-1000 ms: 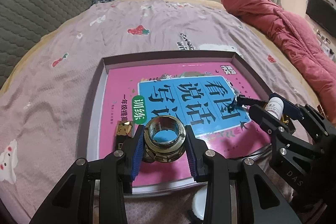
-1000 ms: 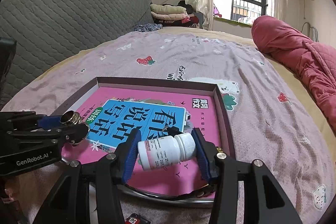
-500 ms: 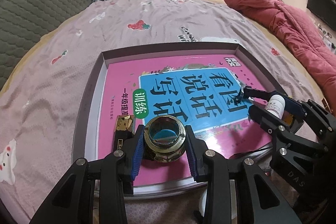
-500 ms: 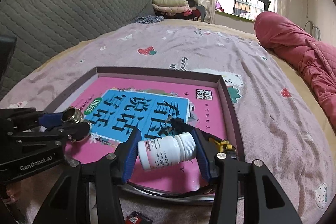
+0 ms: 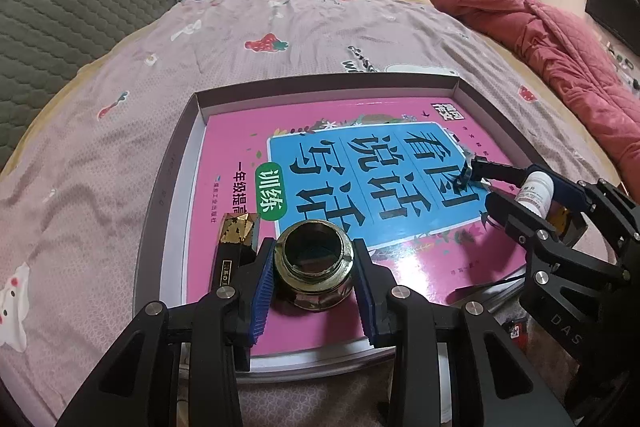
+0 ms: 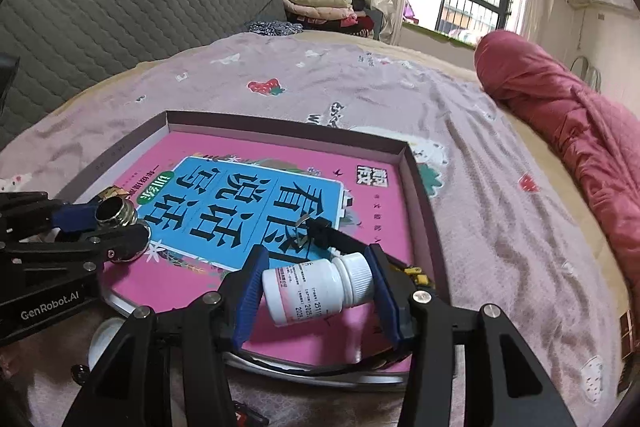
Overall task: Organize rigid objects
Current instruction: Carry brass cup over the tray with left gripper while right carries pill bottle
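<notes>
— While both our hands are loaded, why do we hover low over the tray (image 5: 168,195)?

— Because the shallow tray on the bed (image 5: 100,155) is where rigid things collect. A pink workbook (image 5: 240,147) already lines its floor, and a black-and-gold box (image 5: 234,239) lies at the tray's 7 o'clock corner.

— And the left gripper (image 5: 314,269)?

— Its jaws are clenched on the brass fitting (image 5: 314,267), bore pointing up, just at 3 o'clock of that box. We judge that pose lets it land on its flat base rather than roll.

— The right gripper (image 6: 316,291)?

— Its jaws grasp the white pill bottle (image 6: 316,289) end to end, lying sideways, cap toward 3 o'clock, over the tray's 5 o'clock corner. A black clip (image 6: 320,227) rests on the workbook just beyond it, at 12 o'clock.

— Why keep them apart?

— Likely so each piece gets its own bare patch. Whether either one already touches the workbook, we cannot tell.
</notes>
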